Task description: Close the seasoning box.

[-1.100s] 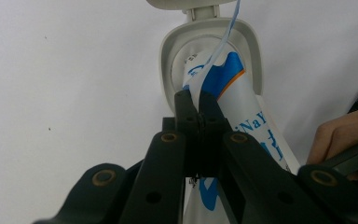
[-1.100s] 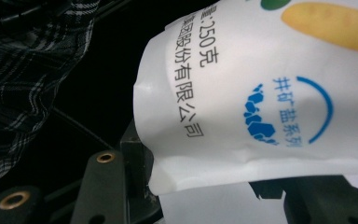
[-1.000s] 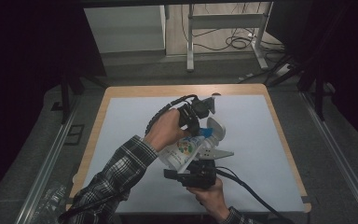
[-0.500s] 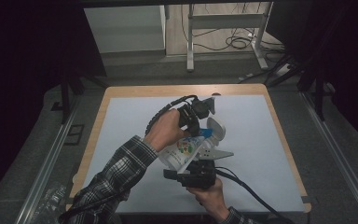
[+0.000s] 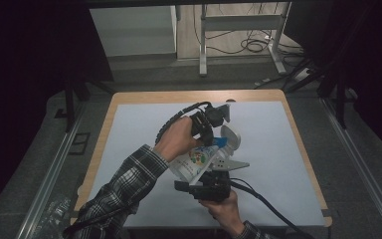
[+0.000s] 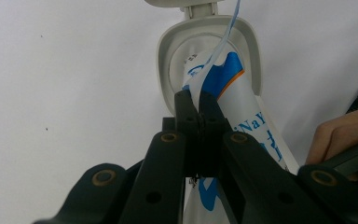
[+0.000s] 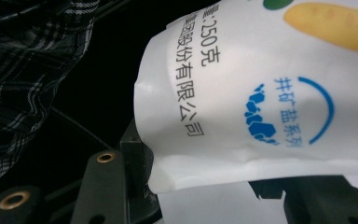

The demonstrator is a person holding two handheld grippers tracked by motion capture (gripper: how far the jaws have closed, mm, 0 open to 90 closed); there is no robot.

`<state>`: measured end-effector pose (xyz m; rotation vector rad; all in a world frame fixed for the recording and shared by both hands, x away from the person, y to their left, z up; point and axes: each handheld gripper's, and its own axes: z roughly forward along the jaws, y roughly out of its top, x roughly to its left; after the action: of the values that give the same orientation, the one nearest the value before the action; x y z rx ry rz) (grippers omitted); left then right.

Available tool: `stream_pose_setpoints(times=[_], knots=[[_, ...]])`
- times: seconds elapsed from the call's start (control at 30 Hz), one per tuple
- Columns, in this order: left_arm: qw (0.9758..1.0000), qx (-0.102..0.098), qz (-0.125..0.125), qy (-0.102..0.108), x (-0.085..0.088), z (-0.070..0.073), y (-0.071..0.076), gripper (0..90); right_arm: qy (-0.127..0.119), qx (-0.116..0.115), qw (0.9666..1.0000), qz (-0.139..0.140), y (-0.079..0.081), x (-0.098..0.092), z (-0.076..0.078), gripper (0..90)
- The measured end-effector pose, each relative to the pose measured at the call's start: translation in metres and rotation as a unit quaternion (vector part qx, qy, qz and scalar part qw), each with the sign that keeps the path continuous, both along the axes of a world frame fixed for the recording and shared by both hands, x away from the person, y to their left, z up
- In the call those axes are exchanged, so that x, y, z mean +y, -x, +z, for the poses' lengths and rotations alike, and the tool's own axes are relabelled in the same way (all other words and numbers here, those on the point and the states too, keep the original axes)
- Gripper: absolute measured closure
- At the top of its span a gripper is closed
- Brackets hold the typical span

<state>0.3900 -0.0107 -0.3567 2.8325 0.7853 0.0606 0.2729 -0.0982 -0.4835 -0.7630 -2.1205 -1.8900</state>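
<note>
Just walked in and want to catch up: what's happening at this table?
A person in a plaid sleeve works with two hand-held grippers over a white-topped table. The right gripper clamps the lower end of a white plastic pouch with blue print. The left gripper, jaws shut, pinches the pouch's top edge, which points into an open white oval container with a hinged lid.

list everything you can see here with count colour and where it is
salt bag: 1, white with blue print, held tilted above the table between both grippers
box with flip lid: 1, white, on the table at the bag's top corner
table: 1, wooden rim, pale grey top
metal stand: 1, grey, on the floor behind the table
cables: several, black, floor by the stand
left gripper: 1, black, pinching the bag's top corner
right gripper: 1, black, around the bag's bottom
plaid sleeve: 1, left arm
</note>
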Motion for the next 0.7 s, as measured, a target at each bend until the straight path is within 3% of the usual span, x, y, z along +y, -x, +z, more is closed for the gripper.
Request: stream_pose_setpoints(times=[0.7], knots=[[1.0000,0.003,-0.001,-0.002,-0.0004,-0.0004,-0.0001,90.0,-0.002,0.000,1.0000,0.000,0.0004,0.0006,-0.0002,49.8]])
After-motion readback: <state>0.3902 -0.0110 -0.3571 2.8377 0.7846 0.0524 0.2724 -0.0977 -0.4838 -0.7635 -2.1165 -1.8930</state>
